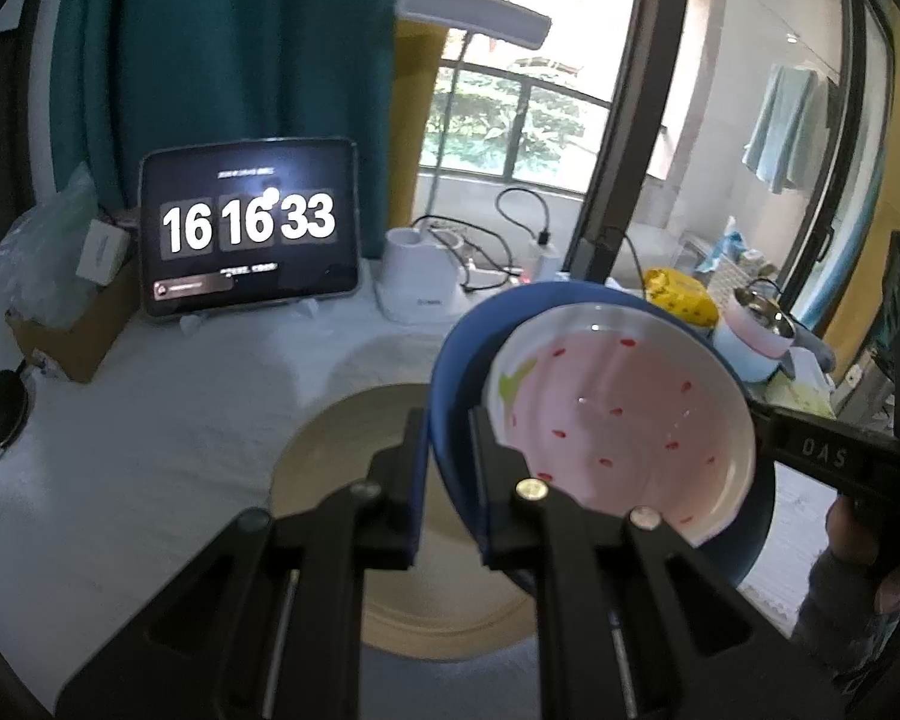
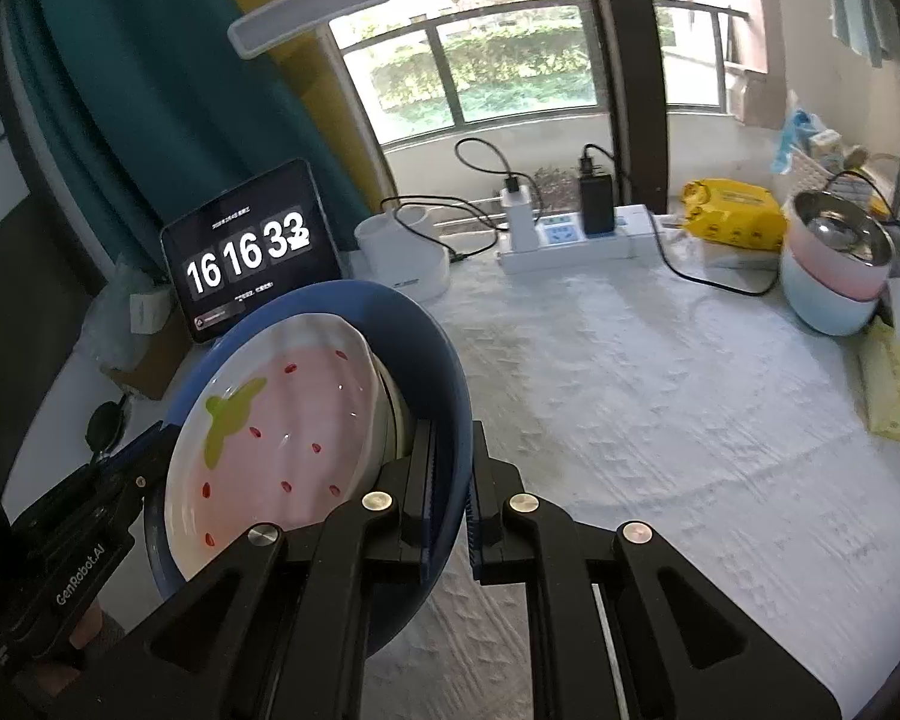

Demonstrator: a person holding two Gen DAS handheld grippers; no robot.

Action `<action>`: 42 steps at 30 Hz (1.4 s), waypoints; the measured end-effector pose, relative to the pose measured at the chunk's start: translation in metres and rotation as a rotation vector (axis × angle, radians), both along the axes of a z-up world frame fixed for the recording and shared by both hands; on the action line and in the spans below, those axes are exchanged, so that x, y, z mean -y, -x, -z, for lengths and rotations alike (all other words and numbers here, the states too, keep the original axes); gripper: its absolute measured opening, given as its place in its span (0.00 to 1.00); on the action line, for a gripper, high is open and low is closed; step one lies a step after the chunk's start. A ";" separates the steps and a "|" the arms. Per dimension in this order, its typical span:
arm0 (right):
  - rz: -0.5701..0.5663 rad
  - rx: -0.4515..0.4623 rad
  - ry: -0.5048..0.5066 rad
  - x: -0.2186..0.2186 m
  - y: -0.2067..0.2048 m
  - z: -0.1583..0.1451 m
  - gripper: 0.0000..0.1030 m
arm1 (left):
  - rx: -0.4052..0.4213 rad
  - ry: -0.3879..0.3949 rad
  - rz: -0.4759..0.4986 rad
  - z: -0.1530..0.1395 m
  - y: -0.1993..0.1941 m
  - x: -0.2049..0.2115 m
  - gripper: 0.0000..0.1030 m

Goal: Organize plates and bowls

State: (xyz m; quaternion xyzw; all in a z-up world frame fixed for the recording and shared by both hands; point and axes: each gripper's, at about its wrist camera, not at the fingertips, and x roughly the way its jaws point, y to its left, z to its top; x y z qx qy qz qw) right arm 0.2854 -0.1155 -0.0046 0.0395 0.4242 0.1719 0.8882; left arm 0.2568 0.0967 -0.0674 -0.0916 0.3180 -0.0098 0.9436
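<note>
Hand-held grippers, left (image 1: 445, 480) and right (image 2: 450, 498), clamped opposite rims of blue bowl (image 1: 450, 360), tilted above tan plate (image 1: 330, 450) on desk (image 1: 180, 420).

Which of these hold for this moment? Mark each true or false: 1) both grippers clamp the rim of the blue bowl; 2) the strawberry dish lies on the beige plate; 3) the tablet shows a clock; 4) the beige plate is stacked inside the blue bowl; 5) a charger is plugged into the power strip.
1) True: the left gripper and the right gripper each pinch the rim of the blue bowl.
2) False: the strawberry dish sits inside the blue bowl.
3) True: the tablet shows a clock.
4) False: the beige plate lies on the table, below the lifted bowl.
5) True: a charger stands in the power strip.
</note>
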 end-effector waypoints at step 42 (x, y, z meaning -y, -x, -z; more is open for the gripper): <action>-0.049 -0.079 0.024 -0.053 -0.057 0.054 0.11 | -0.063 -0.071 -0.116 0.032 -0.042 -0.042 0.15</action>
